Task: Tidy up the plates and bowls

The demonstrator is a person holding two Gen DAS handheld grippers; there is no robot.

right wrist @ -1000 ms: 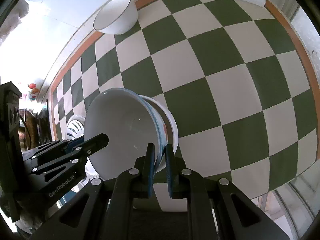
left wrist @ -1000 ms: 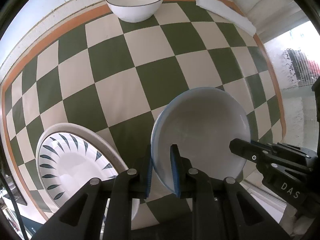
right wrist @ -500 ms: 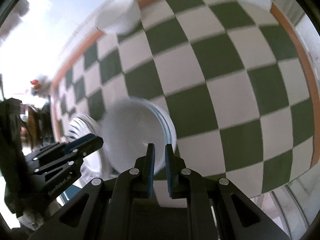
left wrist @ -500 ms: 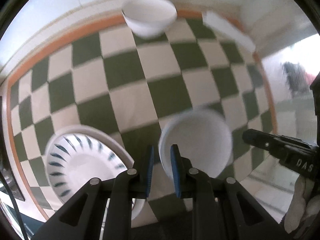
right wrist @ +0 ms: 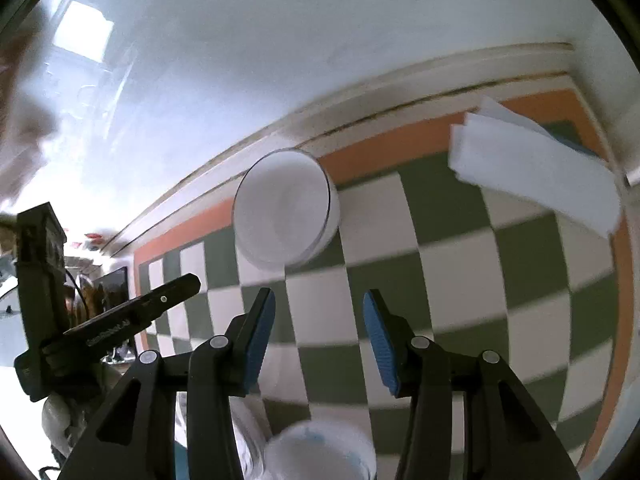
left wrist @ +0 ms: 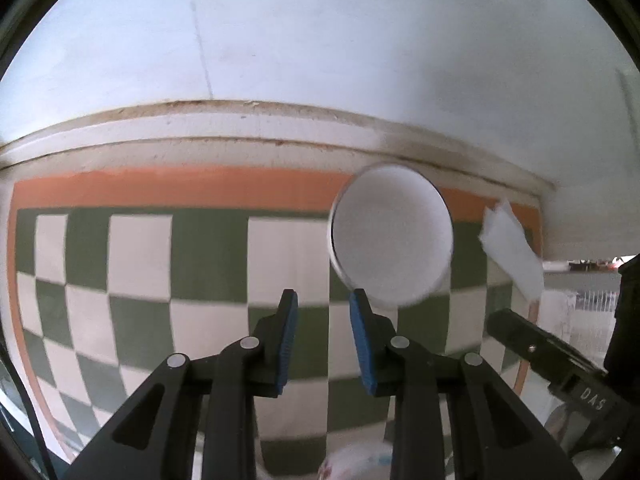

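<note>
The left tool (left wrist: 322, 338) is spreading its blue-padded jaws with nothing between them, only the green-and-cream chequered cloth of the bench (left wrist: 208, 264) showing in the gap. Just beyond its right finger, a plain white round bowl (left wrist: 390, 234) is sitting upright near the far edge of the bench, overlapping the cloth's orange border (left wrist: 180, 188). The right tool (right wrist: 318, 338) is also opening, its jaws already wider apart and likewise gripping nothing. Ahead of it, the same white bowl (right wrist: 286, 212) is standing by the far edge. A folded white paper towel (right wrist: 536, 176) is lying toward the far right corner, well apart from the bowl. Under the right tool, close to the near edge, a blurred white bowl with a pale blue rim (right wrist: 320, 452) is resting on other white crockery, free of both tools.
</note>
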